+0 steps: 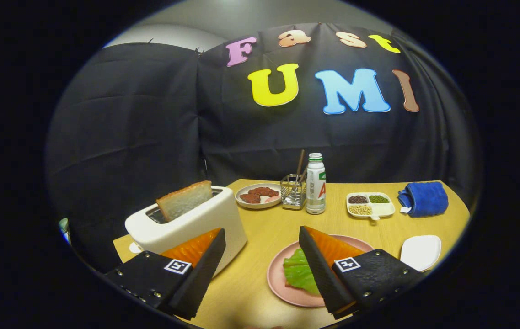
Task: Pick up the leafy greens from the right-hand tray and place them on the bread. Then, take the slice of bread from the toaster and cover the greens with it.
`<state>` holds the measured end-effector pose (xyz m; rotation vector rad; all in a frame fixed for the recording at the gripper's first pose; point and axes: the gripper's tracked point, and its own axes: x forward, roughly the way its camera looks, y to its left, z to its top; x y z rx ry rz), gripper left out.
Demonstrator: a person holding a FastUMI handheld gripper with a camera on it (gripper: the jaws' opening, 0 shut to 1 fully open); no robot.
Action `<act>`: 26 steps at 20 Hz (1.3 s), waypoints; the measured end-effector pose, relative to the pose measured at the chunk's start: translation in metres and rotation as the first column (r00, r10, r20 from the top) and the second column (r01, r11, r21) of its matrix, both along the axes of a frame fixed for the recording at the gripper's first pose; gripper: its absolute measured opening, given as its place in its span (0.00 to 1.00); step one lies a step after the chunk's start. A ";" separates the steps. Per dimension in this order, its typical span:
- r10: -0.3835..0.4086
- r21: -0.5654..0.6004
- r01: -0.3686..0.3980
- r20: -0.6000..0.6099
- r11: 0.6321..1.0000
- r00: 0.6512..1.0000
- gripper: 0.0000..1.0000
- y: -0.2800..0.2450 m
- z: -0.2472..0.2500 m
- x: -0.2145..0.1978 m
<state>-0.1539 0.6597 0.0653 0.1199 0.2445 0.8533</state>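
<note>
My gripper (pixel 262 232) is open above the wooden table (pixel 250 274), with nothing between its fingers. Leafy greens (pixel 298 272) lie on a pink plate (pixel 276 281) just inside the right finger, which hides part of the leaf and the plate. I cannot tell whether bread lies under the greens. A white toaster (pixel 186 228) stands behind the left finger. A slice of bread (pixel 184 200) sticks up from its slot, tilted. A small white tray (pixel 420 251) sits on the table to the right of the right finger.
Beyond the fingers at the back stand a plate of reddish food (pixel 258 195), a metal utensil holder (pixel 293 192), a white bottle (pixel 315 183), a divided dish of beans (pixel 369 204) and a folded blue cloth (pixel 424 198).
</note>
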 end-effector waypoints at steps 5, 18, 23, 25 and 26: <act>0.067 0.076 -0.068 0.016 0.995 0.998 0.98 0.043 0.030 -0.031; 0.115 0.105 -0.115 0.006 0.988 0.993 0.75 0.117 0.039 -0.053; 0.093 0.068 -0.094 0.014 0.993 0.996 0.35 0.123 0.031 -0.050; 0.091 0.063 -0.091 0.016 0.994 0.996 0.35 0.125 0.029 -0.050; 0.080 0.076 -0.082 0.019 0.994 0.997 0.22 0.123 0.033 -0.050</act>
